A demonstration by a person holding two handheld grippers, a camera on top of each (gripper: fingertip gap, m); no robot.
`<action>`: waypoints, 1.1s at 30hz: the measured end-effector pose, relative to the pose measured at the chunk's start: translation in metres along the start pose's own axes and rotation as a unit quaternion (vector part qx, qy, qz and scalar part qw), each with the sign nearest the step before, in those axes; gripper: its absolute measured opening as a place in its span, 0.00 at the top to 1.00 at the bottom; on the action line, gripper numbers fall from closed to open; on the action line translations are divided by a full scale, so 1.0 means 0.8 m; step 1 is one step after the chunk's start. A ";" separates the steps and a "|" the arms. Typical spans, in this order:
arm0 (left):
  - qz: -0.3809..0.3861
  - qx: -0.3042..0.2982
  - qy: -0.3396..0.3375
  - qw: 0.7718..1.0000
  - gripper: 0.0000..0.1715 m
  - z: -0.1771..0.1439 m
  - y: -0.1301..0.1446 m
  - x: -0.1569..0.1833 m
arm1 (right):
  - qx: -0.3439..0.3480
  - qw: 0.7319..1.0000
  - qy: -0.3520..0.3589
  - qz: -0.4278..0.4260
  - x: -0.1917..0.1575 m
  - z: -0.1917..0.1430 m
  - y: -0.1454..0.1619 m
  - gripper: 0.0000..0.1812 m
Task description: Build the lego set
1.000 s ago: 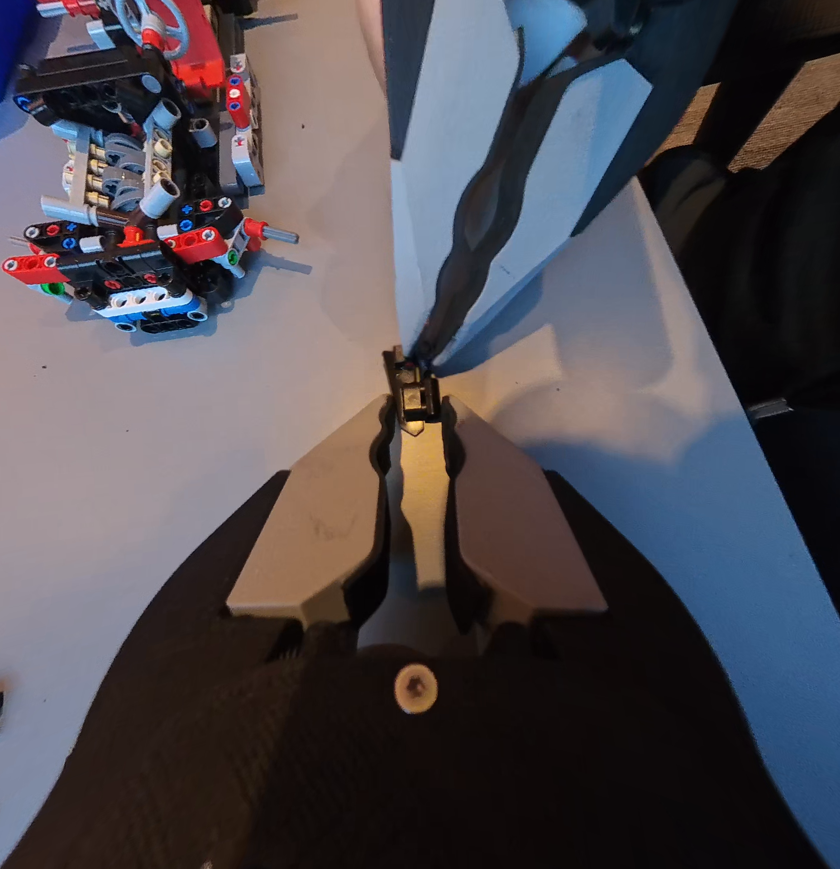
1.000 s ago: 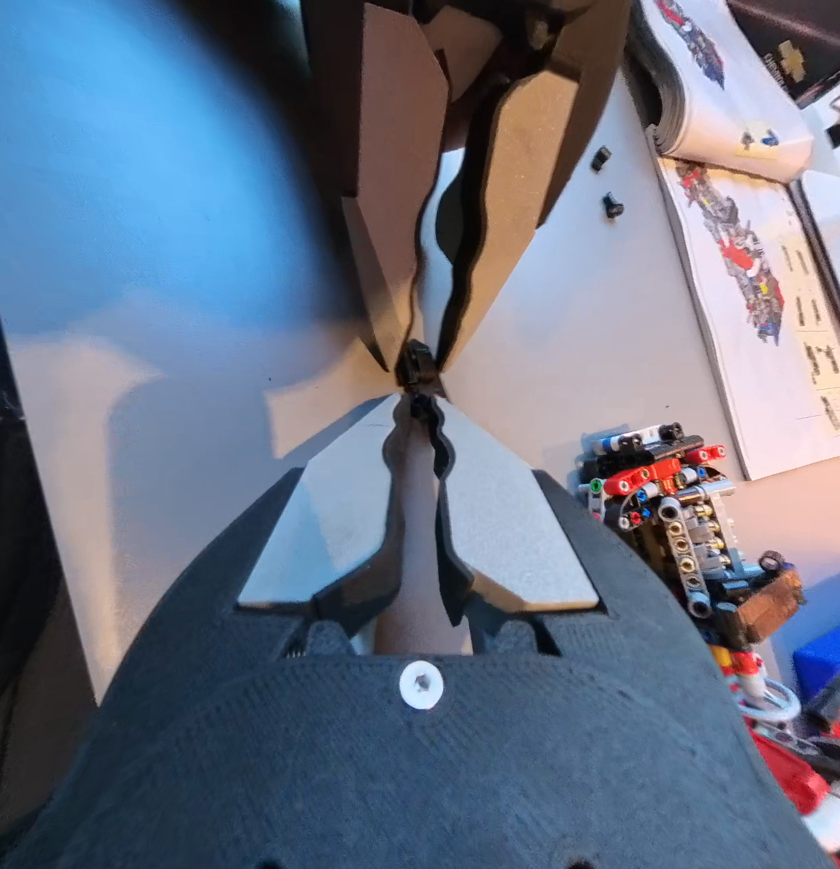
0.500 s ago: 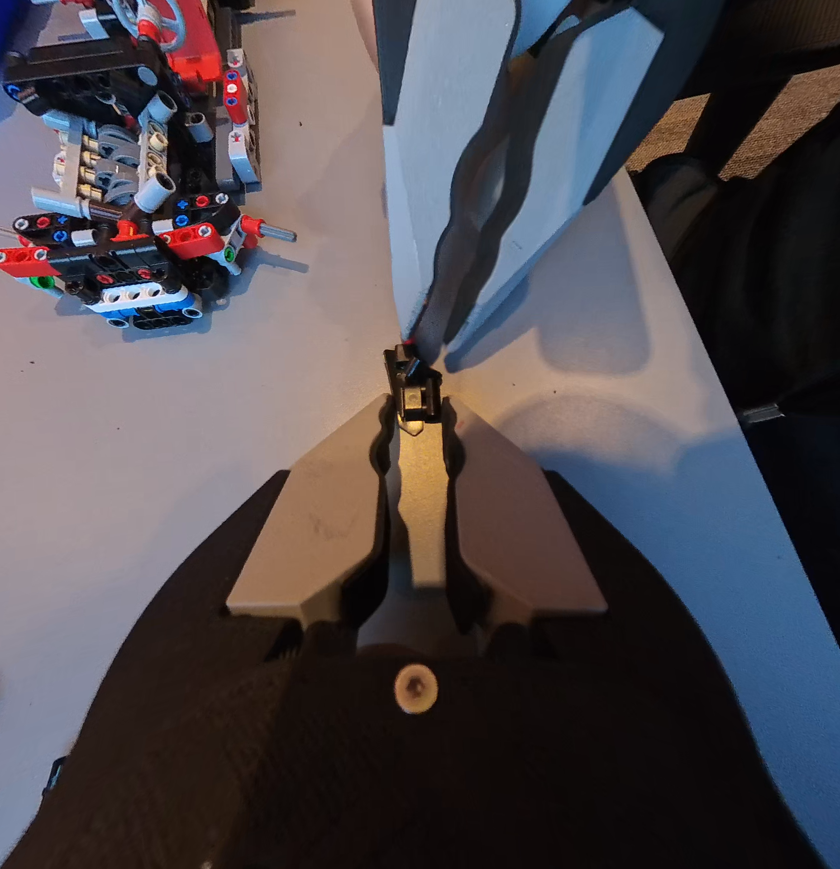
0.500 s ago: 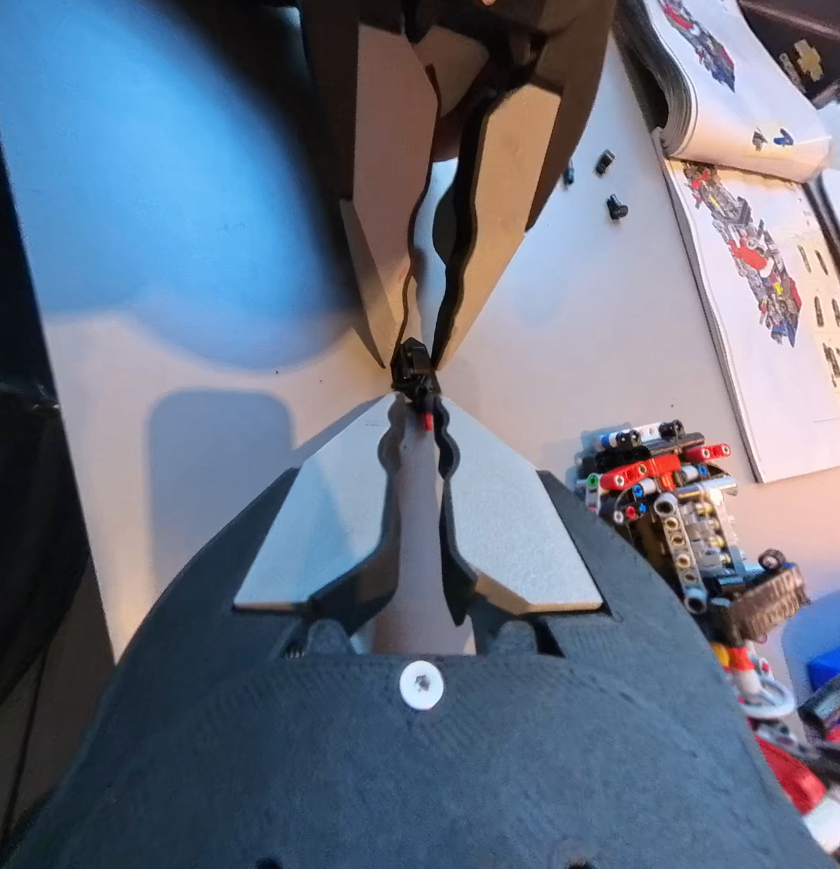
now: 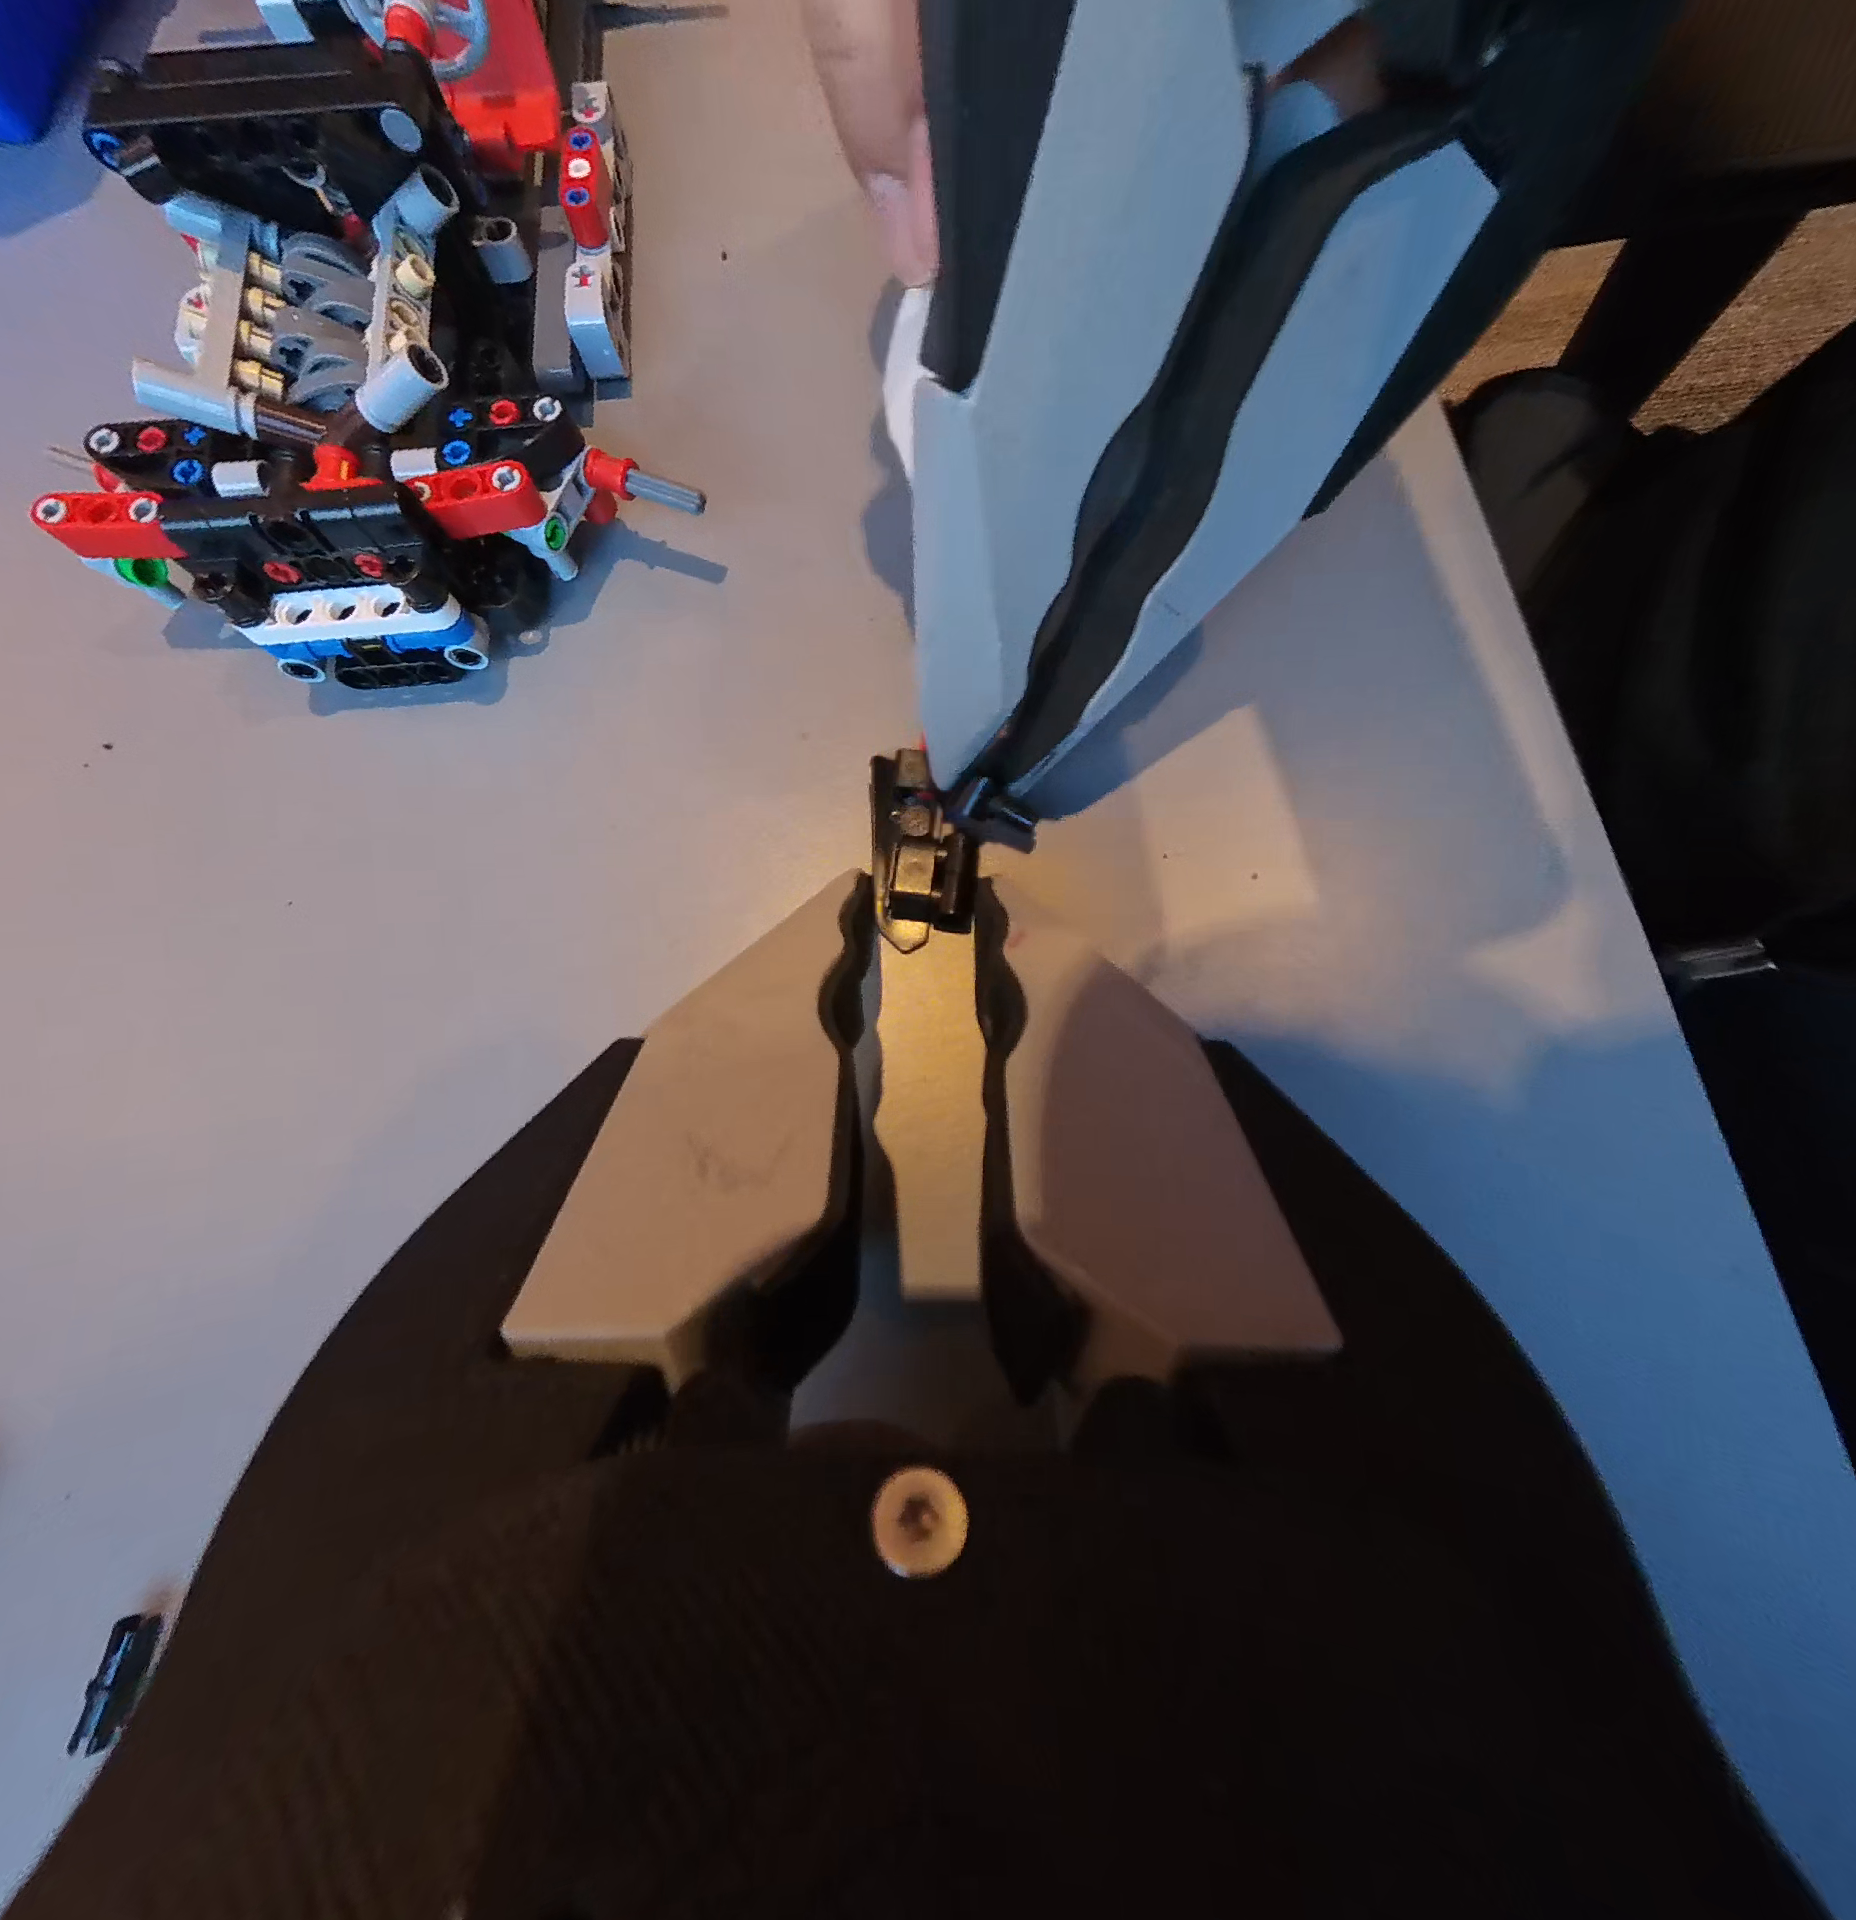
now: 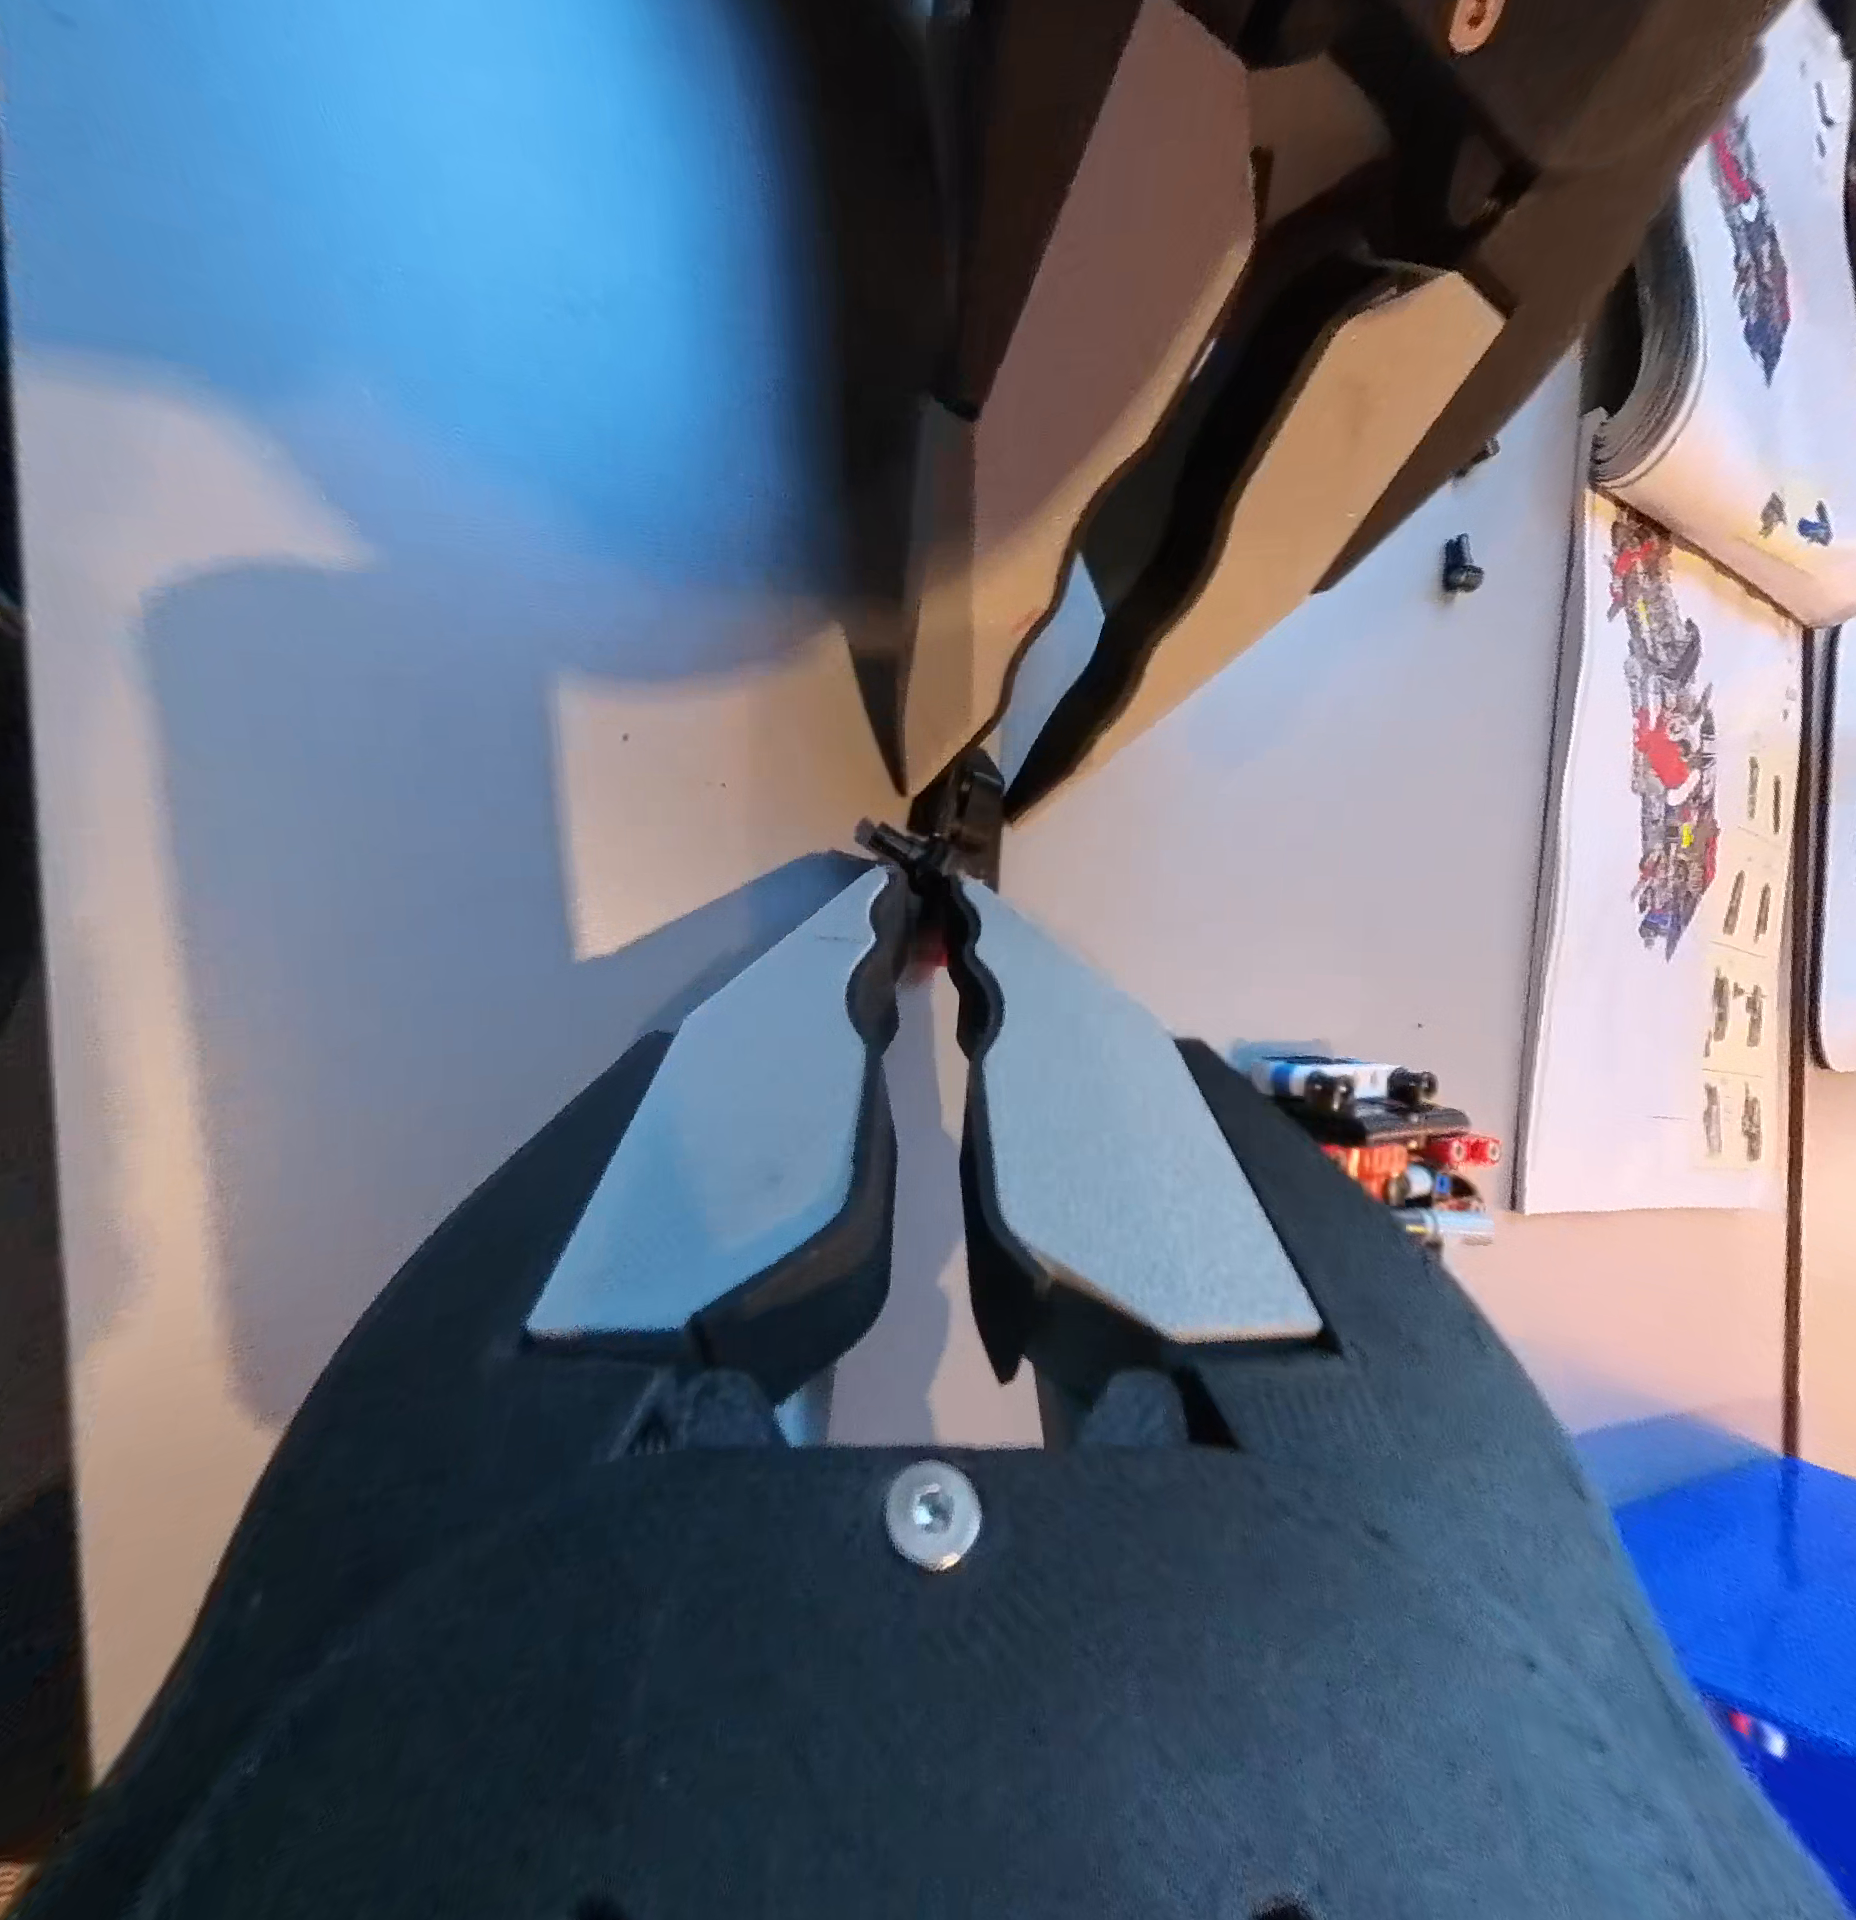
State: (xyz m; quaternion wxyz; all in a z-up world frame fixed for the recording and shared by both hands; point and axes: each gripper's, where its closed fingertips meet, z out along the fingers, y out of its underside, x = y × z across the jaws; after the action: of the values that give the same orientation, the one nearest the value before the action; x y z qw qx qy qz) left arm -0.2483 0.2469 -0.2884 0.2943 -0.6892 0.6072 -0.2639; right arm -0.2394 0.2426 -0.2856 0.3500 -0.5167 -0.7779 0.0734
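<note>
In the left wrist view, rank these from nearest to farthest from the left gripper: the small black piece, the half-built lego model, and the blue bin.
1. Small black piece: held at the left gripper jaws.
2. Half-built lego model: upper left on the table.
3. Blue bin: far top-left corner, beyond the model.

Place: a desk or hobby workspace indoors.
Surface: pale table point(image 5: 488, 935) under the grippers.
Evidence: open instruction booklet point(image 6: 1672, 831) ahead-right of the right gripper; half-built model point(image 5: 332, 416) ahead-left of the left one.

White table point(image 5: 384, 935) carries lego model point(image 5: 321, 416), instruction booklet point(image 6: 1651, 852), loose black pin point(image 6: 1462, 561).
</note>
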 end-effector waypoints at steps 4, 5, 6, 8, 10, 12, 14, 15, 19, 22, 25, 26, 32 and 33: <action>-0.002 0.000 -0.003 1.000 0.91 0.000 0.000 0.000 | -0.010 1.000 0.000 0.024 -0.008 -0.003 0.005 0.98; -0.003 0.000 -0.004 1.000 0.91 0.000 0.000 0.000 | -0.013 0.999 -0.005 0.042 -0.009 -0.005 0.007 0.98; -0.004 0.000 -0.005 1.000 0.91 0.000 0.000 0.000 | -0.021 0.997 -0.010 0.068 -0.009 -0.006 0.010 0.98; -0.004 0.000 -0.014 1.000 0.91 0.000 0.000 -0.001 | -0.036 0.990 -0.024 0.132 -0.007 -0.009 0.017 0.98; 0.009 0.000 -0.033 0.999 0.90 -0.001 0.000 -0.004 | -0.038 0.980 -0.033 0.192 -0.004 -0.012 0.021 0.99; 0.026 0.001 -0.050 0.998 0.89 -0.002 -0.002 -0.004 | -0.035 0.968 -0.051 0.241 -0.006 -0.013 0.022 0.99; 0.043 0.000 -0.053 0.998 0.89 -0.001 -0.004 0.000 | -0.029 0.956 -0.067 0.283 -0.009 -0.013 0.022 0.99; 0.048 0.002 -0.058 0.997 0.89 -0.001 -0.006 0.000 | -0.027 0.951 -0.073 0.299 -0.010 -0.013 0.022 0.99; 0.061 0.024 -0.069 0.995 0.91 -0.005 -0.021 0.005 | -0.020 0.931 -0.094 0.353 -0.011 -0.015 0.023 0.99; 0.066 0.032 -0.053 0.996 0.92 0.001 -0.030 0.017 | -0.019 0.917 -0.111 0.382 -0.012 -0.016 0.022 0.99; 0.070 0.018 -0.044 0.996 0.92 0.016 -0.030 0.026 | -0.001 0.902 -0.131 0.412 -0.011 -0.017 0.015 0.98; 0.072 0.011 -0.049 0.996 0.93 0.019 -0.029 0.025 | 0.004 0.896 -0.139 0.422 -0.011 -0.017 0.013 0.99; 0.084 -0.001 -0.068 0.994 0.98 0.025 -0.026 0.021 | 0.012 0.873 -0.166 0.459 -0.017 -0.015 0.013 0.99; 0.085 0.000 -0.069 0.994 0.98 0.025 -0.027 0.021 | 0.014 0.869 -0.169 0.465 -0.017 -0.016 0.013 0.99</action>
State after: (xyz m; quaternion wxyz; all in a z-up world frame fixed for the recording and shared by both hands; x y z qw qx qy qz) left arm -0.2173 0.2335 -0.2864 0.3574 -0.6514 0.6420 -0.1893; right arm -0.2208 0.2329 -0.2875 0.1462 -0.7932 -0.4941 0.3244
